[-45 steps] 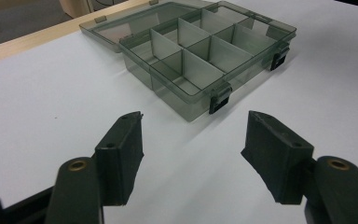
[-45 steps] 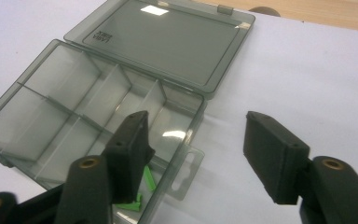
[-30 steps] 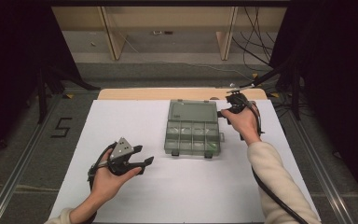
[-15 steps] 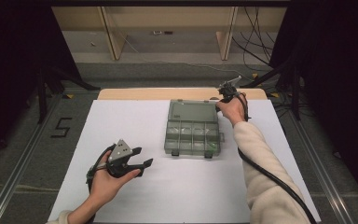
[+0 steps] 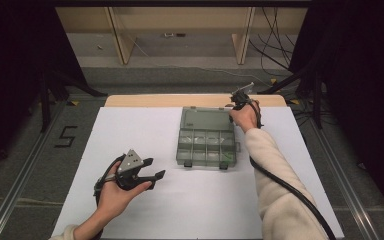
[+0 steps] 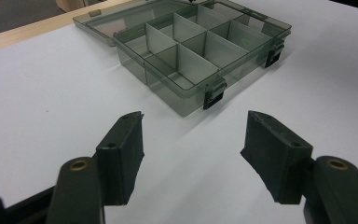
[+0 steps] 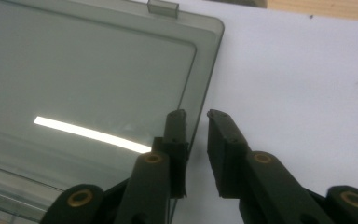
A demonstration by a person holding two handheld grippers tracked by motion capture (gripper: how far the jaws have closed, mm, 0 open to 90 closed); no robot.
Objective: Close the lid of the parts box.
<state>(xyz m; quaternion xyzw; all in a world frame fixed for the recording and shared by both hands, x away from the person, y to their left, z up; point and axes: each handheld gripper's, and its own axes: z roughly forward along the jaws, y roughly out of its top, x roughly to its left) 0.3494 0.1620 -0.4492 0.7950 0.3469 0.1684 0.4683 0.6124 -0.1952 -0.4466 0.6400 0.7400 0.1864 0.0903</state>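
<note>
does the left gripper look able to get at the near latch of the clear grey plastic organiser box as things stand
Probably yes. The left gripper is open and points at the near black latch on the clear grey plastic organiser box, with only bare white table between.

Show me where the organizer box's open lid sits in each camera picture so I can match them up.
High view: lid lies flat behind the compartments, centre, beside the right gripper.
Left gripper view: lid at top left, behind the compartments.
Right gripper view: lid across the left, edge between the jaws.
Shared landmark: white table cover.
</note>
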